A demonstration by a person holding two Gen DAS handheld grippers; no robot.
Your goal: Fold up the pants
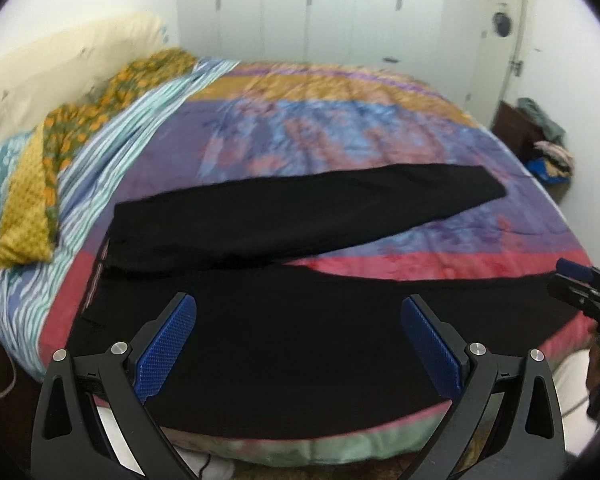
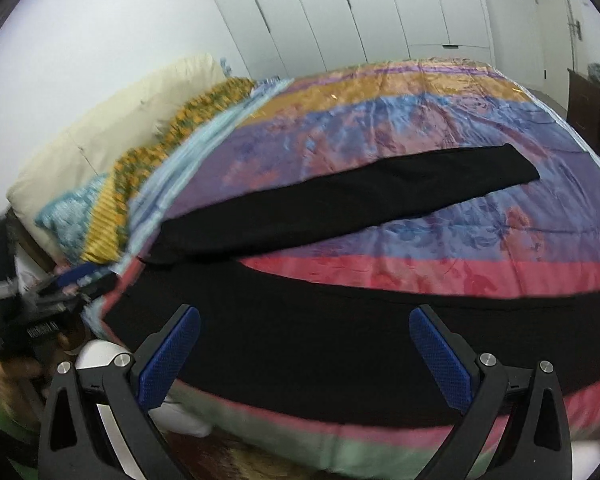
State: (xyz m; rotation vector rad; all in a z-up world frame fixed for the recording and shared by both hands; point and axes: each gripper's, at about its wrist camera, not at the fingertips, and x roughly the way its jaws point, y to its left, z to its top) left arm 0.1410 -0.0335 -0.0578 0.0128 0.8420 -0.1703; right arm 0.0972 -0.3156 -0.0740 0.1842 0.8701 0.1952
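Black pants [image 1: 300,216] lay spread flat on the bed [image 1: 340,120], the two legs splayed apart in a narrow V. The waistband end lay toward the pillow side, near the striped sheet [image 1: 100,152]. The far leg ran diagonally across the purple and blue bands of the patchwork quilt [image 2: 420,120] to a cuff well out on the mattress. The near leg ran along the front edge of the bed, over the red band, and passed beneath both claws.

The left claw [image 1: 298,344] hovered above the near leg close to the waistband, its blue-padded fingers [image 1: 168,344] spread wide apart and gripping nothing. The right claw [image 2: 304,350] was likewise spread wide above the same leg, farther toward the cuff, and held no cloth. In the left wrist view the right claw appeared at the frame's right edge, beyond the bed's corner; in the right wrist view the left claw appeared, blurred, at the lower left beside the mattress.

A cream pillow [image 2: 120,128] and yellow patterned cushions [image 1: 60,160] lined the head of the bed. White wardrobe doors [image 1: 308,12] stood behind it.
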